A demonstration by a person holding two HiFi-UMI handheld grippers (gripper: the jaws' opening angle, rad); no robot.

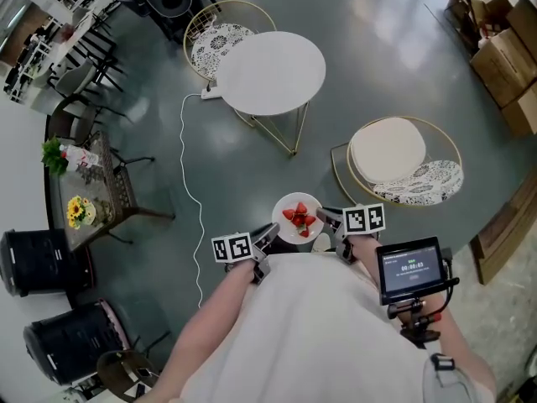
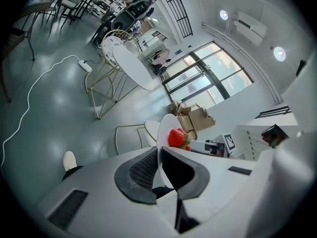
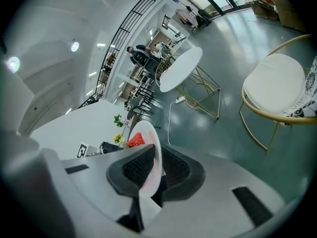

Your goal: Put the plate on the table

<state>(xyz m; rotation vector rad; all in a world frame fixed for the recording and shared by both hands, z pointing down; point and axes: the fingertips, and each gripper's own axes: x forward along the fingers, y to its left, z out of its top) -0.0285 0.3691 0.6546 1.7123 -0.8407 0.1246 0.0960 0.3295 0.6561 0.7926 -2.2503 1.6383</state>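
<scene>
Well ahead of the small white strawberry plate [image 1: 298, 217], pinched at opposite rims by our left claw [image 1: 268, 233] and right claw [image 1: 330, 219], stands the round white tabletop [image 1: 270, 72].

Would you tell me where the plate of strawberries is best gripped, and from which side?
Pinch the thin rim of the plate at opposite edges, left claw from its left, right claw from its right; strawberries sit mid-plate, so keep it level.
</scene>
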